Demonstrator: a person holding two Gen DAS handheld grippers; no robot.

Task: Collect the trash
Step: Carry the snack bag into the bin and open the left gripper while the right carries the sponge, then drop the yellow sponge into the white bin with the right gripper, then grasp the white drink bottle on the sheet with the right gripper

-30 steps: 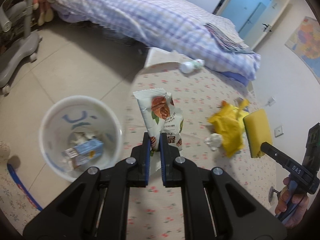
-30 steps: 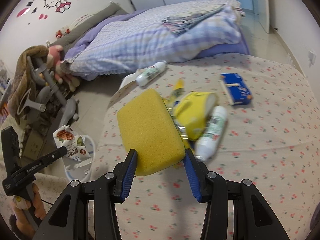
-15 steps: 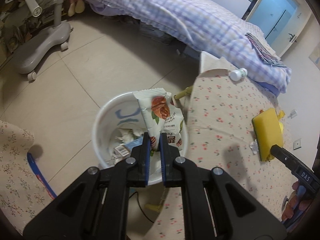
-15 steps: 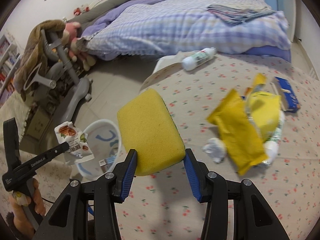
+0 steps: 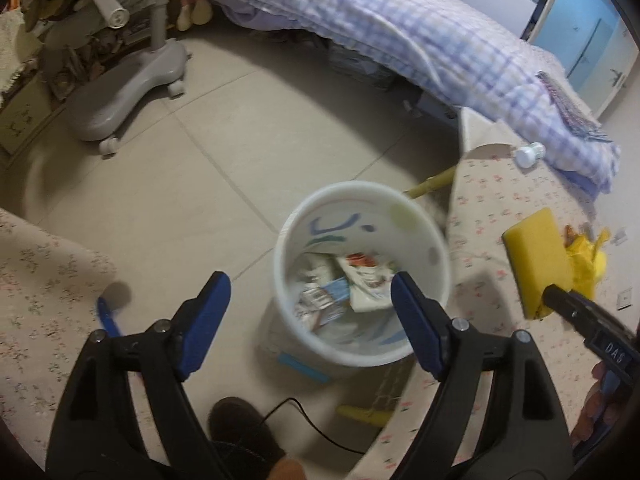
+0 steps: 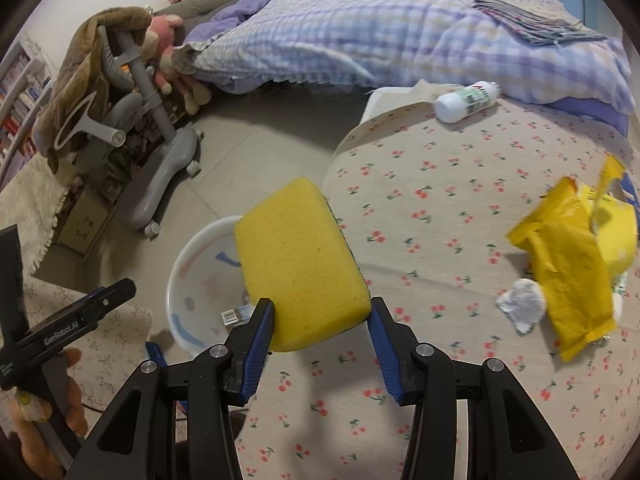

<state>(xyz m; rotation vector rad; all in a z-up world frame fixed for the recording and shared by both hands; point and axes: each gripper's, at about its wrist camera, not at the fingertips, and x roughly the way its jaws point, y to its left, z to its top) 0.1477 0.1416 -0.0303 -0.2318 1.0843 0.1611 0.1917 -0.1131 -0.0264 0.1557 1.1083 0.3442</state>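
My left gripper (image 5: 310,294) is open and empty, held above the white trash bin (image 5: 412,216) on the floor. The snack wrapper (image 5: 366,276) lies inside the bin on other trash. My right gripper (image 6: 322,322) is shut on a yellow sponge (image 6: 298,258) and holds it over the table's left edge, partly above the bin (image 6: 200,252). The sponge also shows in the left wrist view (image 5: 536,258). On the table to the right lie a yellow bag (image 6: 568,256) and a crumpled white paper (image 6: 522,306).
The floral-cloth table (image 6: 440,200) stands right of the bin. A white bottle (image 6: 468,102) lies at its far edge. A bed with a checked quilt (image 6: 380,40) is behind. A grey chair base (image 5: 128,88) stands on the floor at the left.
My left gripper has opened and the snack wrapper has dropped into the bin. My right gripper with the sponge has shifted left toward the bin.
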